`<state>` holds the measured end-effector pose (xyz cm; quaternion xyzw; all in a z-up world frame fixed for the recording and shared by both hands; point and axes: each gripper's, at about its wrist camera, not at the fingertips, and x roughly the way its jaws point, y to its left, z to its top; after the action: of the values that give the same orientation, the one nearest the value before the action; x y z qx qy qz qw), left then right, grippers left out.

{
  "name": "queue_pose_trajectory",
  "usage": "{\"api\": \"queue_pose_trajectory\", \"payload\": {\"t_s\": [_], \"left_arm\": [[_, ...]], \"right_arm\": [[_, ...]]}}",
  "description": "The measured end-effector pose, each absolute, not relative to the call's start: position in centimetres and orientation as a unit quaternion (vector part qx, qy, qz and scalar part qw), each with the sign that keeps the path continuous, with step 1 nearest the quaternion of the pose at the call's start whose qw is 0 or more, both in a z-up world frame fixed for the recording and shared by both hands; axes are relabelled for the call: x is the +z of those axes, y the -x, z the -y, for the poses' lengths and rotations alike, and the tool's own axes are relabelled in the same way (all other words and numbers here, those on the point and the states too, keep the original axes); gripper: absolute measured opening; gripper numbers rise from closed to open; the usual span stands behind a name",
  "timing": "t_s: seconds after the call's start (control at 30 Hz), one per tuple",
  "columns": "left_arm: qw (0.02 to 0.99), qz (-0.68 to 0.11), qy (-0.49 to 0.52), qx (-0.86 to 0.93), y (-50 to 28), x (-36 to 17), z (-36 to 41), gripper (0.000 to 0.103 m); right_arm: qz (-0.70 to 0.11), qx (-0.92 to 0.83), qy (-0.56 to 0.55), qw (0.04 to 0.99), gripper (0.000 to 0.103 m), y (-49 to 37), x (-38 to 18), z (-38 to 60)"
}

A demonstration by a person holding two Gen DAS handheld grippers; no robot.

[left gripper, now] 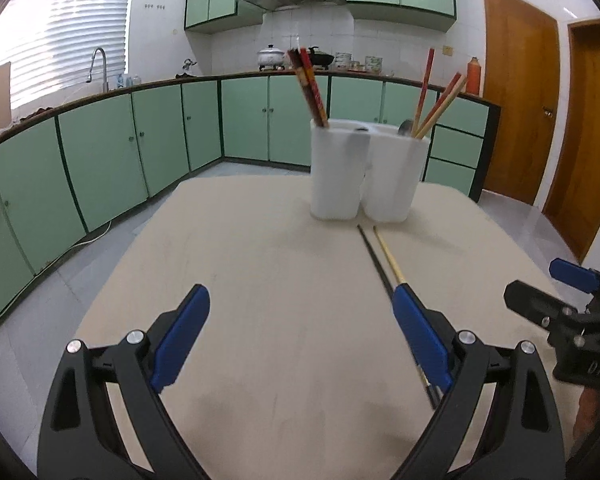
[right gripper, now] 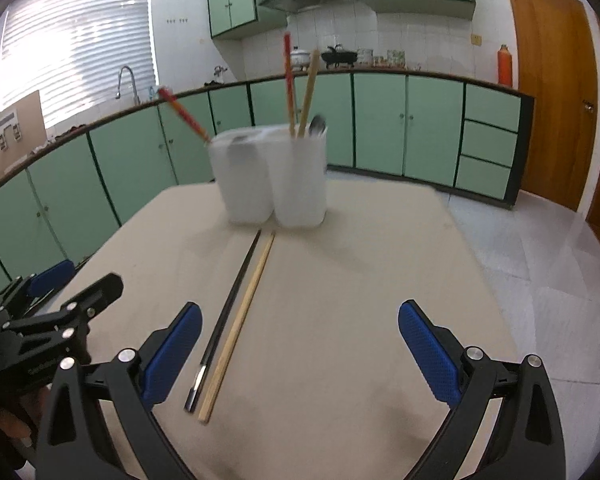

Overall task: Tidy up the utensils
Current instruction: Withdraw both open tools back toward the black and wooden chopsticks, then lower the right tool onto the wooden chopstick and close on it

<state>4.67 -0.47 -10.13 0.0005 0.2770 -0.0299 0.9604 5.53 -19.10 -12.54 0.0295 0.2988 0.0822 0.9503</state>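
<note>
Kitchen table, L to R, as seen from right wrist cam:

1. Left gripper: jaws spread wide, nothing btwn them; low over bare table, left of the loose sticks; in its own view its right pad covered part of them.
2. Holder, left cup: white, upright, far-centre of table; red chopsticks leaning out to the left.
3. Black chopstick: flat on table, far tip near foot of the cups, near end toward the grippers; silver cap at near end.
4. Wood chopstick: flat, just beside the black one on its right, about parallel.
5. Holder, right cup: white, touching left cup; one red stick, one wood stick, a spoon standing in it.
6. Right gripper: released, jaws wide, empty; both loose sticks lay inside its span, nearer its left pad.

Step judged: pick up loose pair. To do well: shift right gripper left so sticks sit mid-span; come down near their near third; pads square across both; close slow so neither rolls away; lift level, then tip upright over a cup w/o knocking the standing sticks.
</note>
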Motion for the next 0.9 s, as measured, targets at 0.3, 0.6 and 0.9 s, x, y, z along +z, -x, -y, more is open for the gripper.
{"api": "queue_pose_trajectory", "payload": {"t_s": [0.3,0.6,0.9], "left_arm": [[0.959,-0.282,-0.004,-0.011,-3.9,-10.5,0.1,0.09],[0.951,-0.308,-0.013,-0.013,-3.2,-11.0,-0.3,0.089],[0.941,-0.337,-0.004,-0.013,-3.0,-11.6,-0.8,0.084]], "right_arm": [[-0.34,0.111,-0.021,0.934,0.051,-4.1,-14.8,16.6],[-0.363,0.118,-0.037,0.924,0.036,-3.5,-16.0,16.0],[-0.371,0.122,-0.031,0.92,0.032,-3.3,-16.1,15.0]]}}
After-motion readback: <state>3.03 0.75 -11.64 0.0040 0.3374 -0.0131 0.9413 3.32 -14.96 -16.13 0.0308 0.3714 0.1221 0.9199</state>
